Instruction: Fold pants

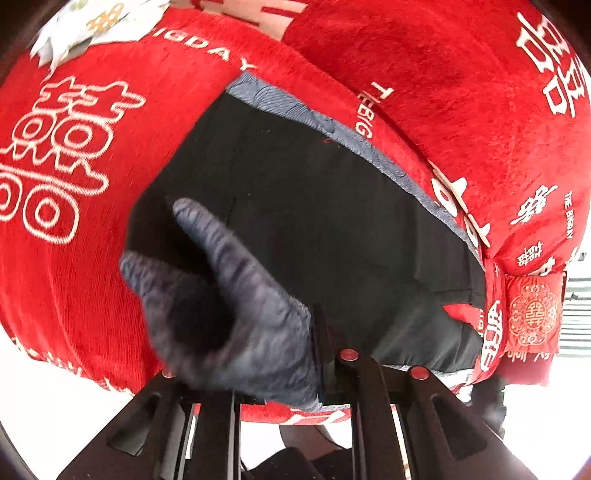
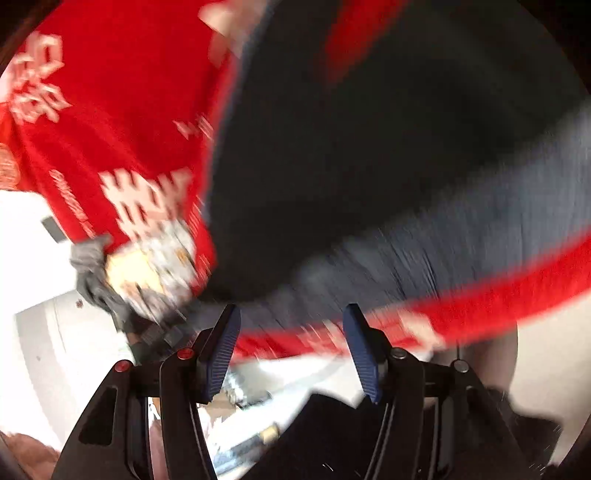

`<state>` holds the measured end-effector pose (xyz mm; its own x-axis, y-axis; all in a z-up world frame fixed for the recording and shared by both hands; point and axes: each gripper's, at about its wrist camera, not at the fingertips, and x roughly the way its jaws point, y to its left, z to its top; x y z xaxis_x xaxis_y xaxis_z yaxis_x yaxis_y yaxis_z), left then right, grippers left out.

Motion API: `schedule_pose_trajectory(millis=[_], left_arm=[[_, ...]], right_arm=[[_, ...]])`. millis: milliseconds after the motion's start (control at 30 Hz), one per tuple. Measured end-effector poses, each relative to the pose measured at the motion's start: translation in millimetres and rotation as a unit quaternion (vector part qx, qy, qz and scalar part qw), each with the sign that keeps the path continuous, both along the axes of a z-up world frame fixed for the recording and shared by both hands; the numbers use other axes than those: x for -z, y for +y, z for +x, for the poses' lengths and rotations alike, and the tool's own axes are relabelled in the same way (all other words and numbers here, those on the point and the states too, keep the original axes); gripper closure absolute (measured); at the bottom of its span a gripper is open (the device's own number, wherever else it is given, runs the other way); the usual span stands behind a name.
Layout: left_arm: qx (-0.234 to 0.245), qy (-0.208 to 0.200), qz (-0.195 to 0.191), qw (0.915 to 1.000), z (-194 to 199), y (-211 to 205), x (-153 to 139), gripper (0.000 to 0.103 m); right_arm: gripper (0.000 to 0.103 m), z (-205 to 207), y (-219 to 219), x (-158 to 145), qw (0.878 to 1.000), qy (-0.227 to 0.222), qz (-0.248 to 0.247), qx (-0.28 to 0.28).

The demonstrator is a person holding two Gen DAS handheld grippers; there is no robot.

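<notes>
The black pants [image 1: 314,229] with grey fleece lining lie spread on a red bedspread [image 1: 74,258] with white characters. My left gripper [image 1: 317,343] is shut on the pants' near edge, and a grey-lined fold [image 1: 236,295] is lifted up from it. In the blurred right wrist view the pants [image 2: 332,166] fill the middle, with a grey lining band [image 2: 424,243] along their near edge. My right gripper [image 2: 291,347] is open and empty, its blue pads [image 2: 221,350] just short of that edge.
Red pillows [image 1: 443,74] with white characters lie behind the pants. A small red embroidered pouch [image 1: 532,314] sits at the bed's right edge. A white floral item [image 1: 96,26] lies far left. A gloved hand holding a blurred object [image 2: 140,273] shows at left. White floor lies below the bed edge.
</notes>
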<state>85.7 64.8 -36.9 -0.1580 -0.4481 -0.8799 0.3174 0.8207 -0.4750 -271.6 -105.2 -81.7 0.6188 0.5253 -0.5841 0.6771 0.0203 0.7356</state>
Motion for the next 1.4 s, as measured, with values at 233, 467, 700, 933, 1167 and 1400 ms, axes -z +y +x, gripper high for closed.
schedule_pose_trajectory(millis=[233,467,700,933,1167,1400], left_arm=[[0.025,0.007,0.003,0.9996,-1,5,2,0.088],[0.014,0.027,0.005,0.9995,-1,15,9,0.088],[-0.001,-0.012,-0.026,0.9996,17,-1,-18,0.088],[-0.022,-0.088,-0.02,0.9957,75,-57,-20,0.073],[-0.033,-0.174,0.112,0.9777,118,-110,22,0.034],[-0.042,-0.229,0.178,0.9559,120,-109,-1,0.034]], right_arm=[[0.041,-6,27,41,0.997,-0.022,0.014,0.07],[0.097,-3,22,46,0.979,-0.073,0.031,0.187],[0.097,69,-46,-52,0.986,-0.117,-0.094,0.067],[0.097,189,-131,-55,0.984,-0.104,-0.141,-0.026],[0.089,243,-165,6,0.986,-0.007,-0.152,-0.069],[0.024,263,-162,0,0.983,-0.043,-0.145,-0.103]])
